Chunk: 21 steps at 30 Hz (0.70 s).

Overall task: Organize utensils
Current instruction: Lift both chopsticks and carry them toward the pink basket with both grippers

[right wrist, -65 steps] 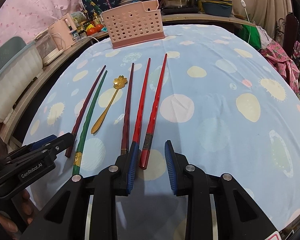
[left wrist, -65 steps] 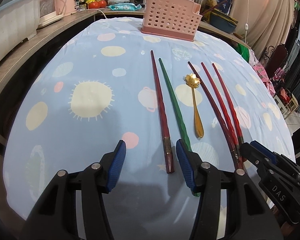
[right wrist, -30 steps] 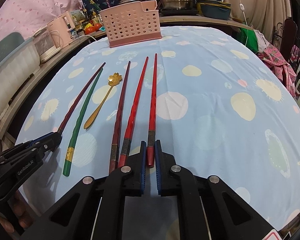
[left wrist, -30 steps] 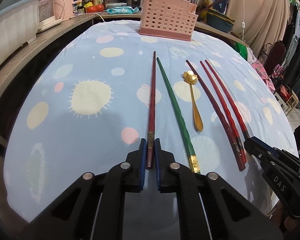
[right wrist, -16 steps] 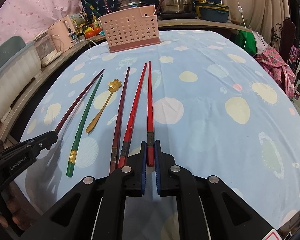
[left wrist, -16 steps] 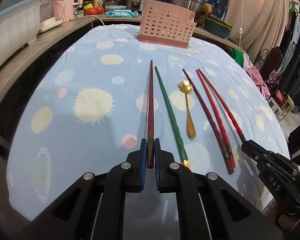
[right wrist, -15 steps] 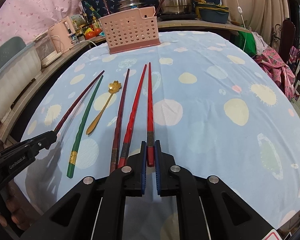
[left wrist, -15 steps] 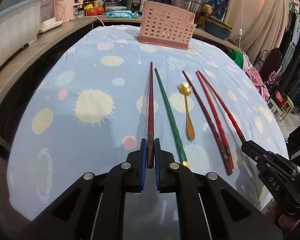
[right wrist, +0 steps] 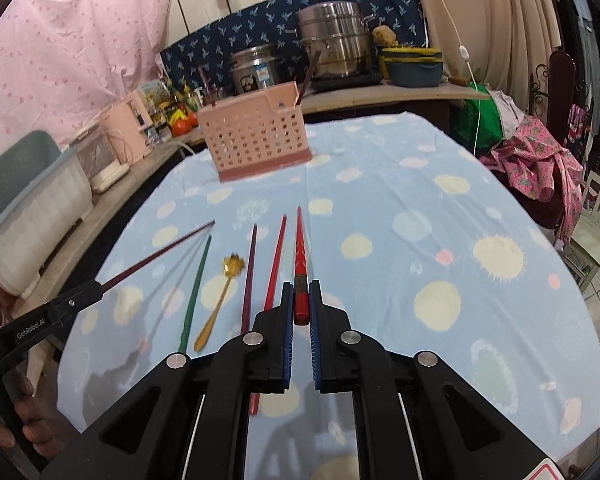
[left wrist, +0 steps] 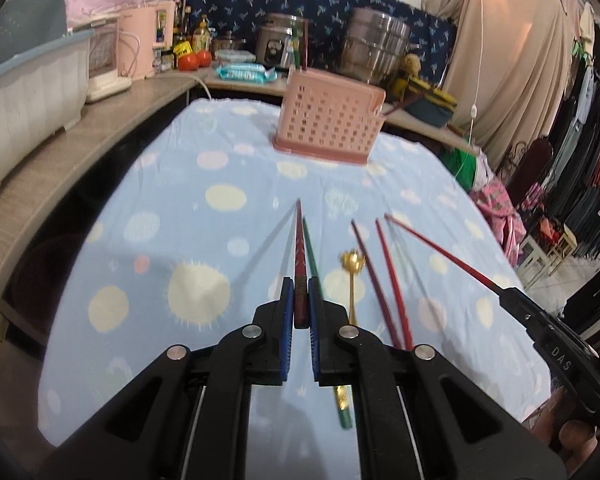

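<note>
Both grippers have a chopstick each and both are up off the cloth. The left gripper (left wrist: 299, 312) has its blue pads clamped on the thick end of a dark red chopstick (left wrist: 299, 248), which sticks out ahead toward the pink basket (left wrist: 329, 123) with its tip in the air — you can see its shadow lying separately on the blue spotted tablecloth (left wrist: 172, 216). The right gripper (right wrist: 299, 308) is doing the same with a bright red chopstick (right wrist: 300, 248), fingers squeezed shut on the butt end and the tip aimed at the basket, which sits at the far edge of the cloth with a couple of sticks already poking out of it. Everything else lies on the cloth between the basket and the grippers, all pointing roughly basket-ward. Going by the right wrist view, the one nearest the held bright red stick is another red chopstick (right wrist: 275, 260), then a maroon chopstick (right wrist: 249, 276), then a gold spoon (right wrist: 220, 300) with a flower-shaped bowl facing the basket, then a green chopstick (right wrist: 196, 292) furthest left. The spoon sits just beside the green one, not touching as far as I can tell. Behind the basket there's a wooden counter (right wrist: 380, 98) with steel pots — pretty cluttered back there.
</note>
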Each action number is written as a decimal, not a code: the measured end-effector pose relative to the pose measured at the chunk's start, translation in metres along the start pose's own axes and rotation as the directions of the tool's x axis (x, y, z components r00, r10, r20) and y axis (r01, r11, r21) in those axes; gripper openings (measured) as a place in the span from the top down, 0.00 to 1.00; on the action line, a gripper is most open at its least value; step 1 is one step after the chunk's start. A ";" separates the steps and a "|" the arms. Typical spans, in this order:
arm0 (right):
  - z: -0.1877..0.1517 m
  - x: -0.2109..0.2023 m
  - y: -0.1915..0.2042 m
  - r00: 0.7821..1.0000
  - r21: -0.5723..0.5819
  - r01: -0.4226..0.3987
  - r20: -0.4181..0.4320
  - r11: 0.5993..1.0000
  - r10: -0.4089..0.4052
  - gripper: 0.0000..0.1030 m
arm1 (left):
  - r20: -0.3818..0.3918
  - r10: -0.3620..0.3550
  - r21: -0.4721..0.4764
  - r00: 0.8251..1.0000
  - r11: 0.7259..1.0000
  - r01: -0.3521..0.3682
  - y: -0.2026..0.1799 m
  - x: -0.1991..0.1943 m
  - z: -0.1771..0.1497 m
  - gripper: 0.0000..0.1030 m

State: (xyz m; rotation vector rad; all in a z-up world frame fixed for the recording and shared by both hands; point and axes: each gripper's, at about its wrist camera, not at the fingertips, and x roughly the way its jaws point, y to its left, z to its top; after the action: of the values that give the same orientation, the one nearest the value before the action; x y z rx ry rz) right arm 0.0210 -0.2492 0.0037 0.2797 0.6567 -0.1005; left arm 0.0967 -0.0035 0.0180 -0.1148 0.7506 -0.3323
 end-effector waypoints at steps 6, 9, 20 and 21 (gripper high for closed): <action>0.036 -0.013 -0.002 0.996 0.010 -0.019 0.086 1.000 0.018 0.93 | 0.077 -0.010 0.003 0.997 1.000 0.010 -0.006 -0.012 0.034 0.93; 0.054 -0.016 -0.004 0.992 0.022 -0.039 0.118 0.999 0.036 0.93 | 0.110 -0.012 0.007 0.994 1.000 0.011 -0.010 -0.015 0.051 0.93; 0.112 -0.011 -0.004 0.978 0.007 -0.053 0.200 0.999 0.050 0.93 | 0.224 -0.002 0.032 0.975 0.999 -0.006 -0.021 -0.012 0.117 0.93; 0.118 -0.010 -0.004 0.977 0.006 -0.053 0.206 0.999 0.051 0.93 | 0.231 0.000 0.034 0.973 0.999 -0.007 -0.023 -0.011 0.123 0.93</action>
State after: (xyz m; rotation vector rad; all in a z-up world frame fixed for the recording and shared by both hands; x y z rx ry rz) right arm 0.0817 -0.2871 0.0975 0.2930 0.4431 -0.0814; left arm 0.1677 -0.0229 0.1196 -0.1176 0.5142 -0.3220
